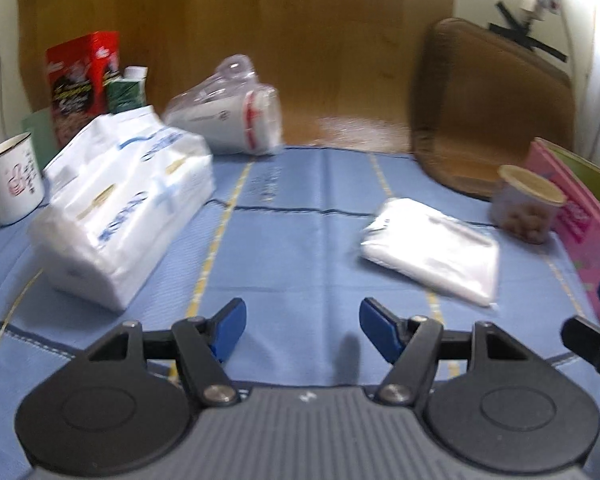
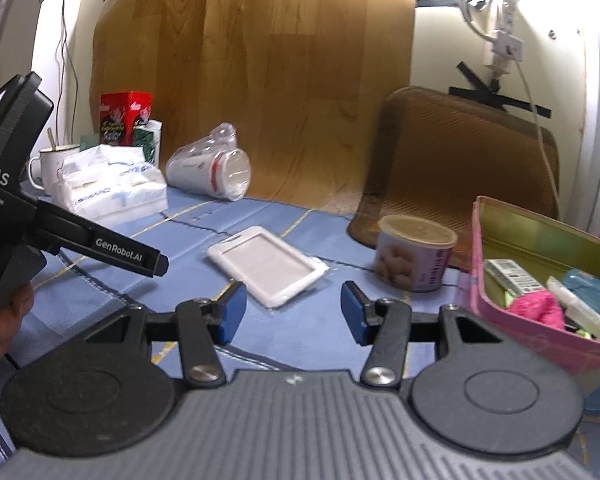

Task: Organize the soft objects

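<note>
Both grippers' fingers [image 1: 231,326] gape empty above the blue cloth [image 1: 300,240]

My left wrist view is motion-smeared; print on the tissue pack [image 1: 124,200] unreadable; pink tin [image 1: 580,240] cut by the right edge, its contents unseen from here; enamel mug [image 1: 10,178] clipped at left; in my right wrist view the hand [image 2: 0,320] runs off the frame.
</note>
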A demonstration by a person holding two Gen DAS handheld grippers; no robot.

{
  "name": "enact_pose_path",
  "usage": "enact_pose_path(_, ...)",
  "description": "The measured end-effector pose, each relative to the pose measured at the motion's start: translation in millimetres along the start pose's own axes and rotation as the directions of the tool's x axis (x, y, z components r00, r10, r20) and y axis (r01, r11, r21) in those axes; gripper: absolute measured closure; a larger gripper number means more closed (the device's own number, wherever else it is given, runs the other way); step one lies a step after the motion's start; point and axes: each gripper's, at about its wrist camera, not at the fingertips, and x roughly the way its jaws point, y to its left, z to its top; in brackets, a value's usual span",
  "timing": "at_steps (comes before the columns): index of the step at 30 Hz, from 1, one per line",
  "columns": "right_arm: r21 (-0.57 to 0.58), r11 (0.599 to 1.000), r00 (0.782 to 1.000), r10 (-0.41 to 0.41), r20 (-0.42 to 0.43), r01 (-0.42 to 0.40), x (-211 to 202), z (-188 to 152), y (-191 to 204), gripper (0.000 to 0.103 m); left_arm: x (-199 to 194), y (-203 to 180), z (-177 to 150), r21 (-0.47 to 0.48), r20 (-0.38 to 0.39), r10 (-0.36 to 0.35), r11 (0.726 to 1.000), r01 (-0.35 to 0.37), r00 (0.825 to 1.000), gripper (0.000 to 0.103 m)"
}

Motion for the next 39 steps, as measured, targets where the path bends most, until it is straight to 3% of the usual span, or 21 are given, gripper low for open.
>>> enact_pose_path(7,-0.013,1.000,0.999,0.022,-0.033,-0.023,10.8,-1.8,10.0,0.048,6.3,9.7,-6.4,0.008,0.018,0.043,0.999,-0.043,0.999,0.035)
enact_pose_path(14,-0.017,0.999,0.998,0.027,-0.059,-0.028,26.8,1.6,11.1,0.045,7.0,8.6,-7.7,0.019,0.029,0.007,1.000,-0.007,1.000,0.032)
enact_pose_path(18,-0.035,0.998,0.996,0.041,-0.081,-0.044,44.9,7.7,8.9,0.025,6.7,11.3,-8.2,0.007,0.033,-0.012,1.000,0.012,0.999,0.030)
enact_pose_path(22,-0.048,0.998,0.992,0.041,-0.118,-0.047,75.9,18.3,1.5,0.020,6.6,11.7,-8.3,0.005,0.034,-0.017,1.000,0.017,0.999,0.029)
enact_pose_path(25,0.021,0.998,0.984,0.068,-0.165,-0.065,102.0,27.0,-12.7,0.016,6.6,12.4,-8.2,0.003,0.035,-0.020,1.000,0.020,0.999,0.029)
enact_pose_path(29,0.210,0.971,0.952,0.170,-0.253,-0.117,126.8,27.0,-35.7,0.016,6.4,13.5,-7.9,-0.002,0.036,-0.026,1.000,0.026,0.999,0.028)
enact_pose_path(30,0.236,0.964,0.955,0.179,-0.236,-0.122,126.0,24.9,-38.8,0.018,6.5,13.6,-7.7,-0.002,0.036,-0.028,1.000,0.028,0.999,0.027)
enact_pose_path(32,0.228,0.967,0.959,0.168,-0.228,-0.115,121.9,23.2,-35.9,0.037,6.6,13.8,-7.7,-0.004,0.036,-0.030,1.000,0.030,0.999,0.027)
enact_pose_path(34,0.231,0.965,0.963,0.175,-0.205,-0.126,115.8,24.0,-35.0,0.069,6.7,14.0,-7.6,-0.006,0.036,-0.032,0.999,0.032,0.999,0.026)
enact_pose_path(36,0.245,0.959,0.966,0.186,-0.180,-0.139,107.3,25.7,-33.8,0.077,6.4,14.0,-7.7,-0.009,0.037,-0.033,0.999,0.033,0.999,0.026)
enact_pose_path(39,0.206,0.970,0.976,0.160,-0.146,-0.129,93.0,30.9,-28.5,0.083,6.1,16.3,-7.2,-0.021,0.040,-0.035,0.999,0.036,0.999,0.026)
